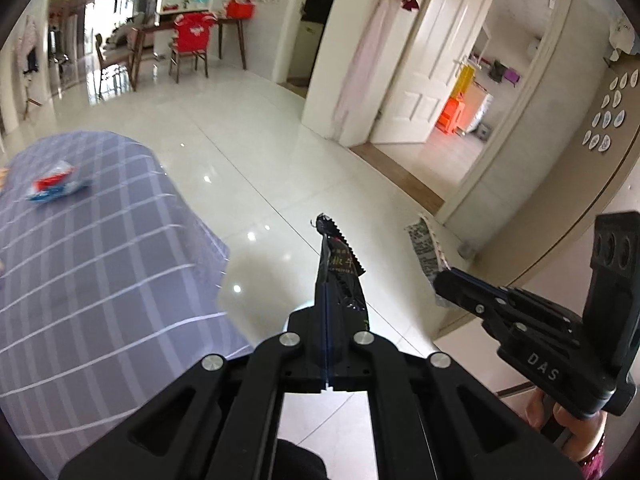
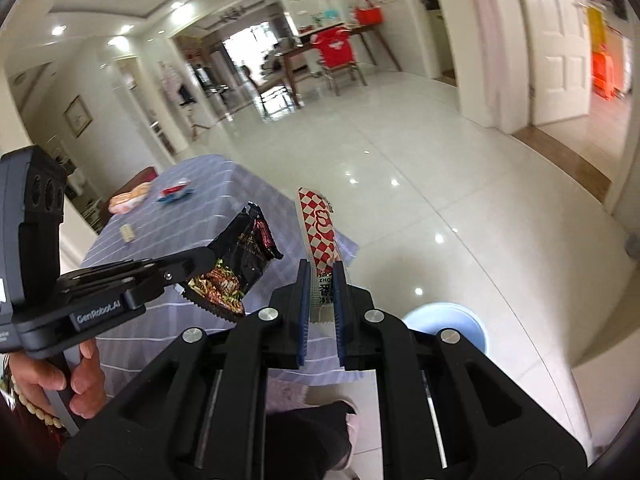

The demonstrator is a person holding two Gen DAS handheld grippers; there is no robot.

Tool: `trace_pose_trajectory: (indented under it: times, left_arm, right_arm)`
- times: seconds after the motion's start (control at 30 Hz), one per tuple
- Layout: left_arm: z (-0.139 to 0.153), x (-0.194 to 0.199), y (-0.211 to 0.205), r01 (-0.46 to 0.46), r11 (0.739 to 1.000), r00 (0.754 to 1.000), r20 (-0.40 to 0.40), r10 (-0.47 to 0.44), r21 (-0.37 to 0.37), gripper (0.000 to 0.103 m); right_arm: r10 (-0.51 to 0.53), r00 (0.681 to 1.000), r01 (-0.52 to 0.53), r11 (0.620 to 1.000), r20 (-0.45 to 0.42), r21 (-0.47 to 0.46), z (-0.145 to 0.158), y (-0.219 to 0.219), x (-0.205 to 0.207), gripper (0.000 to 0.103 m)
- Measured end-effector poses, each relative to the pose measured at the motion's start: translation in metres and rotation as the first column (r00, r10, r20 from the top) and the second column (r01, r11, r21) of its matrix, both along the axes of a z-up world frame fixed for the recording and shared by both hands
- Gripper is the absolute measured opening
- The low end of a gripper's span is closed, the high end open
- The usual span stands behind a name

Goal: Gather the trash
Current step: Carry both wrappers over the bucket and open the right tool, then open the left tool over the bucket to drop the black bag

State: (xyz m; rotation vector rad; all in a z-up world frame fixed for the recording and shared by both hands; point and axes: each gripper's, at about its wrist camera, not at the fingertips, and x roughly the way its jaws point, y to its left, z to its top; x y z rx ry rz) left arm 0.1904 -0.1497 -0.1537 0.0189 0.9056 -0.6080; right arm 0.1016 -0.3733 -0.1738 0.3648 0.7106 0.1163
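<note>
My left gripper [image 1: 326,300] is shut on a black snack wrapper [image 1: 338,268], held edge-on above the floor; it also shows in the right wrist view [image 2: 236,264]. My right gripper [image 2: 322,276] is shut on a red-and-white checked wrapper [image 2: 318,228]; from the left wrist view its printed back [image 1: 426,248] shows. A red, white and blue wrapper [image 1: 54,186] lies on the table with the blue checked cloth [image 1: 100,264], also in the right wrist view [image 2: 174,192]. A pale blue bin [image 2: 444,324] stands on the floor beneath my right gripper.
An orange-pink packet [image 2: 130,200] and a small pale item [image 2: 127,233] lie on the table. White glossy tile floor [image 1: 248,148] spreads ahead. A white door [image 1: 424,68] stands open at the right. A dining table with a red-covered chair [image 1: 192,40] is far back.
</note>
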Motion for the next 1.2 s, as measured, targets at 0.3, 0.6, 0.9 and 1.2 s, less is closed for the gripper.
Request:
trace_pose_trajectory:
  times: [0.3, 0.6, 0.9, 1.2]
  left_arm:
    - [-0.035, 0.025, -0.052, 0.067, 0.996, 0.997, -0.045, -0.064, 0.056, 0.000]
    - [-0.062, 0.026, -0.078, 0.121, 0.987, 0.990, -0.085, -0.112, 0.108, 0.000]
    - [-0.076, 0.015, -0.097, 0.165, 0.976, 0.983, -0.104, -0.151, 0.143, 0.000]
    - [-0.060, 0.013, -0.120, 0.196, 0.971, 0.980, -0.070, -0.188, 0.136, 0.003]
  right_arm:
    - [-0.098, 0.992, 0.100, 0.995, -0.083, 0.015, -0.045, -0.045, 0.017, 0.046]
    - [-0.181, 0.976, 0.185, 0.982, -0.119, 0.024, -0.069, -0.060, 0.006, 0.061]
    - [-0.244, 0.968, 0.245, 0.970, -0.065, 0.010, -0.051, -0.064, -0.011, 0.061]
    - [-0.347, 0.938, 0.346, 0.938, 0.012, 0.021, -0.030, -0.072, -0.031, 0.061]
